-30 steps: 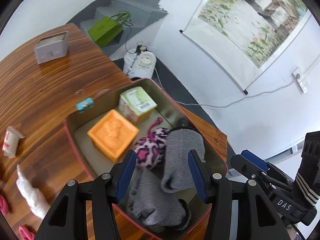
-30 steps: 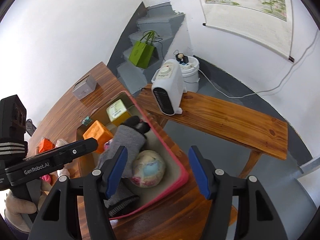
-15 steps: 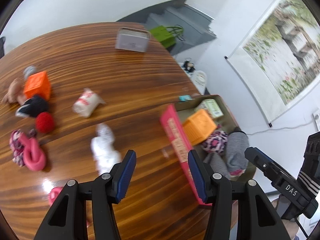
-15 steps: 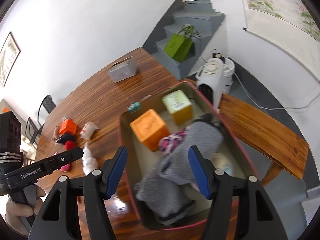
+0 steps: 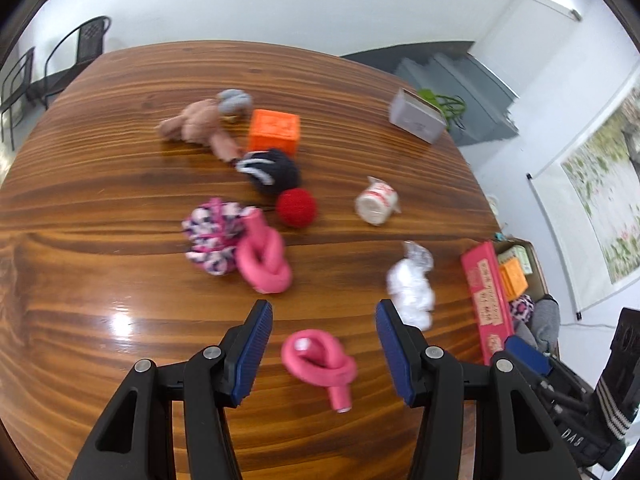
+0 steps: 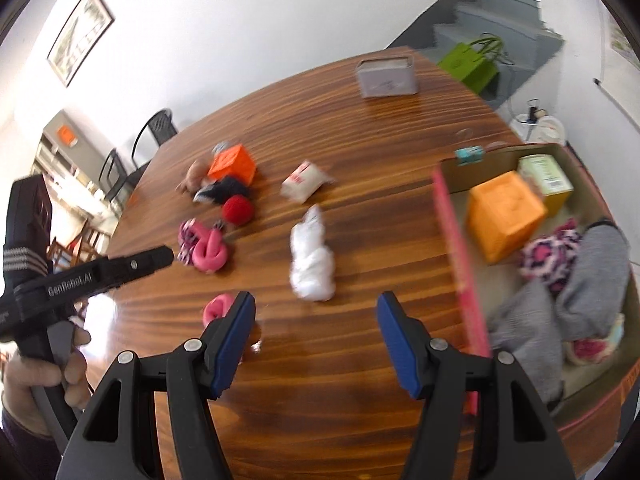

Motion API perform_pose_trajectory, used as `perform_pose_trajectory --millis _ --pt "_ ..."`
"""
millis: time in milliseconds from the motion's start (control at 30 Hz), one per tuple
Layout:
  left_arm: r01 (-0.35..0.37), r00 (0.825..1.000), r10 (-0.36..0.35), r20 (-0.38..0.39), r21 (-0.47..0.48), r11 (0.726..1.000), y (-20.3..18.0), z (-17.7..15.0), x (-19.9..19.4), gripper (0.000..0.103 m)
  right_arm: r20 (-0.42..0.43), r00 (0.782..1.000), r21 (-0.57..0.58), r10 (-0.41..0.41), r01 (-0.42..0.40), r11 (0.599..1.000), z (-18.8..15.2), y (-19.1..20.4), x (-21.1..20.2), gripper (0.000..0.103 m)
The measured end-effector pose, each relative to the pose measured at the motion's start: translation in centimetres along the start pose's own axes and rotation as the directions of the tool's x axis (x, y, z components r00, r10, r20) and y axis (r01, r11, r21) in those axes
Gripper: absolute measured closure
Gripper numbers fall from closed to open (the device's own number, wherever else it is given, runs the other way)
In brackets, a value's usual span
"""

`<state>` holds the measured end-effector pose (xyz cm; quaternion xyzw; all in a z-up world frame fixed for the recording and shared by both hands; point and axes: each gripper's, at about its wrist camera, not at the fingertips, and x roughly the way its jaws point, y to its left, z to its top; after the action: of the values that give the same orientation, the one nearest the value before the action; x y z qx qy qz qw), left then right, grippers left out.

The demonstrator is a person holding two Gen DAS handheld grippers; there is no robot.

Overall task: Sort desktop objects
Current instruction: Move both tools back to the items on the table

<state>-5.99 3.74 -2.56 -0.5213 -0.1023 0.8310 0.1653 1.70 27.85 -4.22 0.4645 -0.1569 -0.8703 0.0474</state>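
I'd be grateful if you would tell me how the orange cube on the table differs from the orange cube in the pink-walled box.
The deeper orange cube on the wooden table lies outside, crowded by a dark rolled sock and a tan plush toy; the paler orange cube in the pink-walled box is already sorted, beside a green carton. The boxed one looms larger in the right wrist view, being nearer. Both are orange with embossed faces.

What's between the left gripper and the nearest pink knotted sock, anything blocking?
Nothing visible. The left gripper is open, and the pink knotted sock lies on bare table in line with the gap between its fingers. The white bundle sits off beyond the right finger, apart from the sock.
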Motion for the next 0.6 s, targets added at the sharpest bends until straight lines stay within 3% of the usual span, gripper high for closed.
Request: perform_pose_trajectory --millis 267,600 --pt "-0.025 1.0 0.025 -0.007 -0.052 0.998 5.0 -0.6 -0.9 0.048 -0.135 0.99 -0.118 0.044 -0.06 0.991 -1.6 6.0 5.3 0.036" --pt "-0.028 0.999 0.026 -0.025 -0.082 0.996 9.6 -0.4 -1.3 0.048 -0.184 0.983 -0.192 -0.01 -0.026 0.981 -1.6 9.9 10.4 0.036"
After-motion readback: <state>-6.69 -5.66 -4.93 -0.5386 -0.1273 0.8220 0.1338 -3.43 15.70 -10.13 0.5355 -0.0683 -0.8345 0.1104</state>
